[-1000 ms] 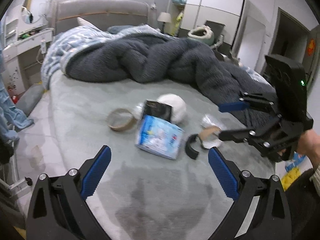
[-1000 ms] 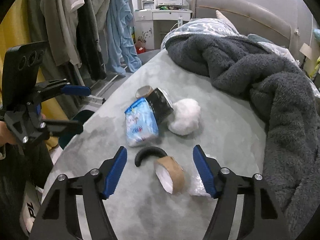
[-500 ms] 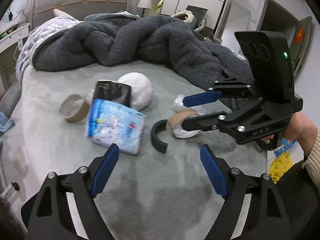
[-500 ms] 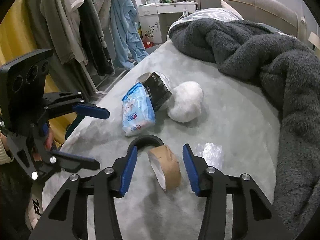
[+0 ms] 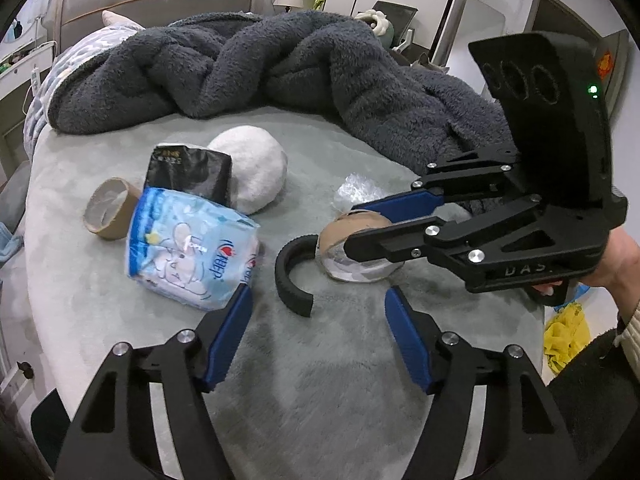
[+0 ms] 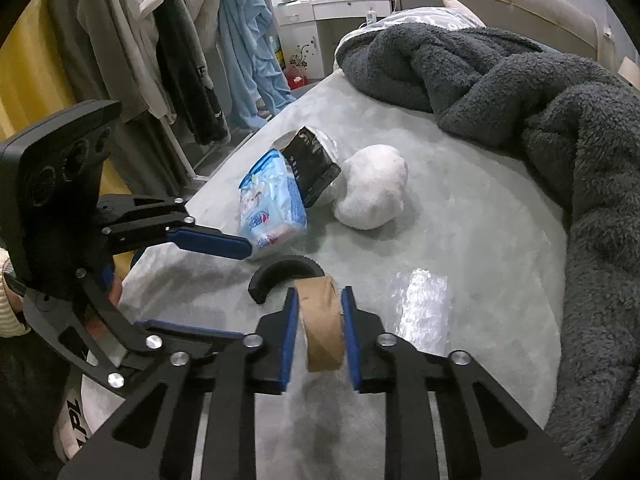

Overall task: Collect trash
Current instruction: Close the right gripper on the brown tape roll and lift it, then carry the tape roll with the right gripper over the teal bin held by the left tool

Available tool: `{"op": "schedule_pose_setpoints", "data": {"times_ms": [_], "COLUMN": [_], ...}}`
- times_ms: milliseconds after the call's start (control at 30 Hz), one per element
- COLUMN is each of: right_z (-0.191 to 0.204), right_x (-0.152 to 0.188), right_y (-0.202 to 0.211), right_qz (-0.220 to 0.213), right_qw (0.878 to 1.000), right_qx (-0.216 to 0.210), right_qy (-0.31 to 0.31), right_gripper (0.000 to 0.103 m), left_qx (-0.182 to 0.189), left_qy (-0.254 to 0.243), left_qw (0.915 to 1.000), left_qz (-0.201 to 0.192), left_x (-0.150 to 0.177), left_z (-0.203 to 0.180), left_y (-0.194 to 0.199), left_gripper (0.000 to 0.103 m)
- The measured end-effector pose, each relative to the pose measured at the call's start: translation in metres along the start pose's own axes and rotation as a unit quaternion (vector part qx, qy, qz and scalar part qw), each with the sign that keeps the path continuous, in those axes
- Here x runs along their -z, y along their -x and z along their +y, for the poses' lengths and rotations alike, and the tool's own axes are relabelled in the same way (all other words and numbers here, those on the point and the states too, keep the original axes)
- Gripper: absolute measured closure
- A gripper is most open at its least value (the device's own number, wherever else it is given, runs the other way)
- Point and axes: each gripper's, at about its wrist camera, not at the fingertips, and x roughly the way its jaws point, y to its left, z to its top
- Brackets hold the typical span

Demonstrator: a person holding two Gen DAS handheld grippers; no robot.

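Trash lies on a grey bed. My right gripper is shut on a brown tape roll, also seen in the left wrist view. A black curved piece lies beside it. My left gripper is open and empty just in front of that piece. A blue-white tissue pack, a black packet, a white ball, a cardboard roll and clear plastic film lie nearby.
A dark fluffy blanket covers the far side of the bed. Clothes hang on a rack beside the bed. A yellow bag is on the floor at the right.
My right gripper closed onto the brown tape roll. My left gripper moved forward toward the black curved piece and narrowed somewhat.
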Motion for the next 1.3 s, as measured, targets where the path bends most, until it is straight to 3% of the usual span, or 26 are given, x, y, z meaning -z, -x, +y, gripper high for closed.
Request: {"op": "schedule_pose_setpoints", "data": {"times_ms": [433, 600, 767, 867, 1300], "right_z": [-0.007, -0.006, -0.004, -0.005, 0.005], "right_x": [0.002, 0.006, 0.007, 0.009, 0.002], "right_y": [0.031, 0.037, 0.040, 0.041, 0.056], "right_qz": [-0.040, -0.042, -0.045, -0.045, -0.074], "right_qw": [0.999, 0.999, 0.998, 0.998, 0.986], "right_qx": [-0.003, 0.004, 0.014, 0.023, 0.089], "right_qy": [-0.021, -0.025, -0.031, -0.042, -0.121], "right_gripper": [0.085, 0.085, 0.085, 0.085, 0.085], "left_qx": [-0.025, -0.037, -0.052, -0.055, -0.062], "left_qy": [0.014, 0.023, 0.036, 0.047, 0.024], "left_qw": [0.9996, 0.9990, 0.9979, 0.9973, 0.9978], "left_qz": [-0.001, 0.006, 0.012, 0.012, 0.003], "left_x": [-0.005, -0.008, -0.008, -0.009, -0.002], "left_z": [0.002, 0.002, 0.006, 0.010, 0.004], "left_y": [-0.017, -0.024, -0.028, -0.029, -0.004], "left_gripper": [0.043, 0.057, 0.079, 0.085, 0.088]}}
